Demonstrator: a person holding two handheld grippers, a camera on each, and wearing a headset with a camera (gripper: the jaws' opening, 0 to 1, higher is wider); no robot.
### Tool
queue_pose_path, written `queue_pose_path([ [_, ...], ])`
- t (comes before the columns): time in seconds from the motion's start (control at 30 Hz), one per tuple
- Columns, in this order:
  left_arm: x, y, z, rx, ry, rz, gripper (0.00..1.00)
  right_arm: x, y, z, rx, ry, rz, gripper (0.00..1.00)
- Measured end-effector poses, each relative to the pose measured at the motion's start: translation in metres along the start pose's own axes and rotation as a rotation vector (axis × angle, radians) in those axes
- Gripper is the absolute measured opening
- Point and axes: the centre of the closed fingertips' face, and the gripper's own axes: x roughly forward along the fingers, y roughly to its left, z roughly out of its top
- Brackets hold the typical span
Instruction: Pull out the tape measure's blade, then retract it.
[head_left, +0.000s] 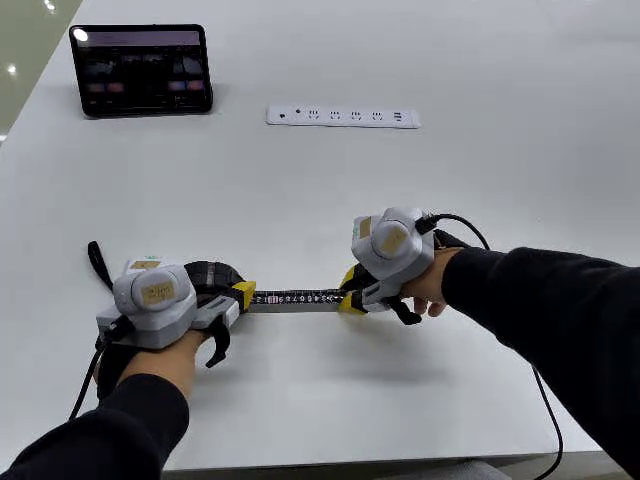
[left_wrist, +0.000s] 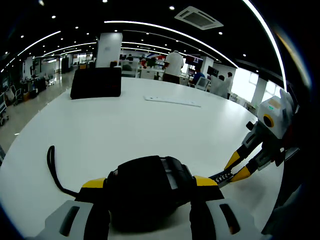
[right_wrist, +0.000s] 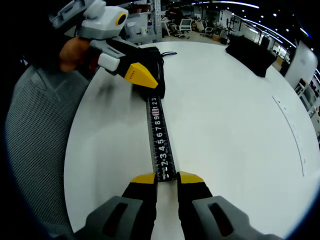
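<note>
The black tape measure case (head_left: 207, 277) lies on the white table at the lower left, and my left gripper (head_left: 236, 297) is shut on it. In the left gripper view the case (left_wrist: 150, 192) sits between the yellow-tipped jaws of that gripper (left_wrist: 150, 182), its black wrist strap (left_wrist: 52, 167) trailing left. A short length of blade (head_left: 297, 297) runs right to my right gripper (head_left: 351, 300), which is shut on its tip. The right gripper view shows the blade (right_wrist: 159, 137) with printed numbers, pinched at its near end by my right gripper (right_wrist: 167, 178), and the left gripper (right_wrist: 136, 74) at the far end.
A dark tablet (head_left: 141, 68) stands at the far left of the table and a white power strip (head_left: 343, 116) lies at the far middle. The table's front edge (head_left: 330, 462) is close below both hands. A grey mesh chair (right_wrist: 35, 145) sits beside the table.
</note>
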Motion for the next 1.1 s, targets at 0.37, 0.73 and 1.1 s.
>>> queue_pose_path([
  [0.37,-0.001,0.0,0.001,-0.006,-0.001,-0.009,0.61,0.006,0.0,0.01,-0.009,-0.018,-0.004,0.11],
  [0.73,-0.003,-0.001,0.002,-0.008,-0.002,-0.012,0.61,0.01,0.001,0.016,0.009,-0.025,-0.003,0.11],
  [1.1,-0.005,-0.001,0.002,-0.007,-0.002,-0.014,0.61,0.013,0.003,0.024,0.008,-0.035,0.002,0.11],
])
